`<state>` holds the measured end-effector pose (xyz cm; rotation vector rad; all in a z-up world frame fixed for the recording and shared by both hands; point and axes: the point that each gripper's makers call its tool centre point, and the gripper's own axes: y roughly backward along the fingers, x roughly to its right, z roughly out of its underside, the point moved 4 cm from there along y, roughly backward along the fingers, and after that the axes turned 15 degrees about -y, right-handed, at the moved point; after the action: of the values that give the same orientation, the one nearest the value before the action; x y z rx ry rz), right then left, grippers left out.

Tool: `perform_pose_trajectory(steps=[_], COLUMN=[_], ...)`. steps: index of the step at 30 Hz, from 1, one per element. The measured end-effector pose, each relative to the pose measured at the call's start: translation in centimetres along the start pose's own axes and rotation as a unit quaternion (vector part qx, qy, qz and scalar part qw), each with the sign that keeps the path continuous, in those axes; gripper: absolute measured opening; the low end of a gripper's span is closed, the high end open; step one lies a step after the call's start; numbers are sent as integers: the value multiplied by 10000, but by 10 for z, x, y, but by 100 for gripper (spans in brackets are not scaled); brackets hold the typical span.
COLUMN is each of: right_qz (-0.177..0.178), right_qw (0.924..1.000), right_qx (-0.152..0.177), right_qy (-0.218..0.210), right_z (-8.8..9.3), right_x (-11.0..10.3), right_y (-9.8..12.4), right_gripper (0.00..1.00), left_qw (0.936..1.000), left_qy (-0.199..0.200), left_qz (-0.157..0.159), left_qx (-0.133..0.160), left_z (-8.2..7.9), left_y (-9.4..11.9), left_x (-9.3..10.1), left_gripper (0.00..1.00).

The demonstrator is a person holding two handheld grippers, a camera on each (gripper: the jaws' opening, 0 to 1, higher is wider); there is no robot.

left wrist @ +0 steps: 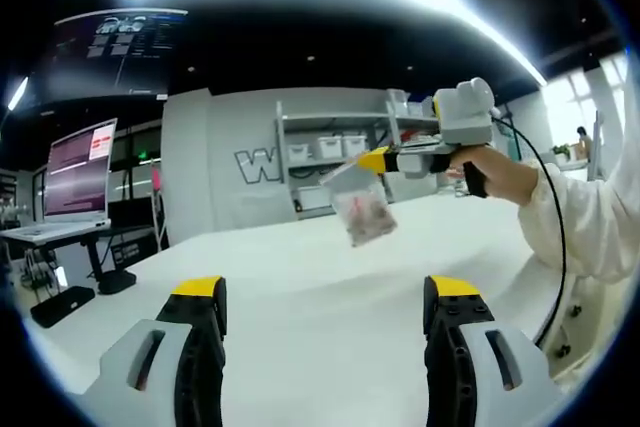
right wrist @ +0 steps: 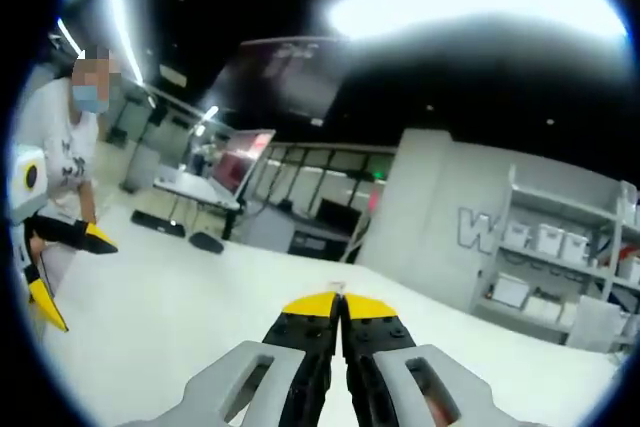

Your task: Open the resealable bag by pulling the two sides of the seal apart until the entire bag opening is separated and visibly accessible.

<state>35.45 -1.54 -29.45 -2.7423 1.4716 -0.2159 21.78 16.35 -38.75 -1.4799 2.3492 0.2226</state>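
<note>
The resealable bag (left wrist: 362, 209) is clear plastic with pinkish contents. It hangs above the white table (left wrist: 300, 287), its top edge pinched in my right gripper (left wrist: 373, 160), which enters the left gripper view from the right. Well short of the bag, my left gripper (left wrist: 328, 292) stands open with nothing between its yellow-tipped jaws. In the right gripper view my right gripper (right wrist: 338, 305) has its jaws pressed together, with a thin sliver of the bag (right wrist: 337, 290) showing at the tips. My left gripper (right wrist: 72, 272) appears open at the far left there.
A laptop (left wrist: 80, 172) sits on a stand at the left. Shelves with white bins (left wrist: 330, 147) line the back wall. A person's white sleeve (left wrist: 590, 217) and a black cable (left wrist: 556, 237) are at the right. The person (right wrist: 60, 157) stands behind the left gripper.
</note>
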Motion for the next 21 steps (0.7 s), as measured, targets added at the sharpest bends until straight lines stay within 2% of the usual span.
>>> perform_pose_trajectory(steps=[10,21], right_qz=[38,51], right_qw=[10000,9999], right_qx=[32,93], right_qy=[-73,-19], right_z=[3,-2], right_x=[-4,-9], right_y=[16,19], right_gripper=[0,0], left_qw=[10000,10000], left_qy=[13,-4], left_qz=[12,41], left_qx=[-11,-19], left_z=[1,0], left_y=[-1,0], left_x=[-1,-2], left_gripper=[80,79])
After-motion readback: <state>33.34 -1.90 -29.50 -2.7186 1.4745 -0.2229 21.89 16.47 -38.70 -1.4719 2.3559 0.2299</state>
